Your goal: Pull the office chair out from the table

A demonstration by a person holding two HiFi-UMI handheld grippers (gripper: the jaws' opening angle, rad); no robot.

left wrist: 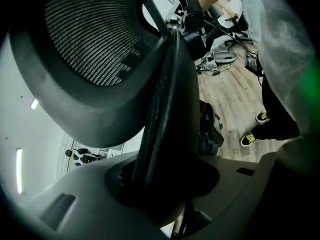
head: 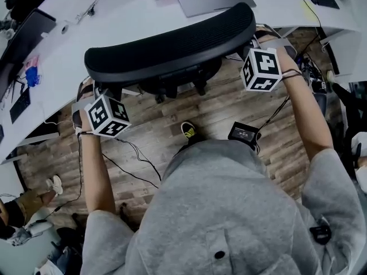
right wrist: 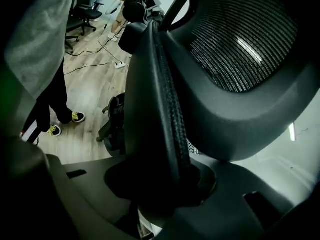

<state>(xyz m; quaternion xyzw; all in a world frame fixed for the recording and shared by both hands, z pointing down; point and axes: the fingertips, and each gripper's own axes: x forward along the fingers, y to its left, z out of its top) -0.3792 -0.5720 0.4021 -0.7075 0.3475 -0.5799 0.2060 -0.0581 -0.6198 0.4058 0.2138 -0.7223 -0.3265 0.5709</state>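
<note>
The left gripper (left wrist: 165, 184) and right gripper (right wrist: 160, 184) each have their fingers half-closed, clamped on opposite side edges of the office chair (head: 172, 44) backrest, close against the white surface (head: 86, 33).

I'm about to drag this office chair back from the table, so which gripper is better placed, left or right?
Neither alone: the left gripper clamps the left edge of the backrest, and the right gripper clamps its right edge, mirror fashion. Probably pull with both, so it doesn't swivel.
</note>
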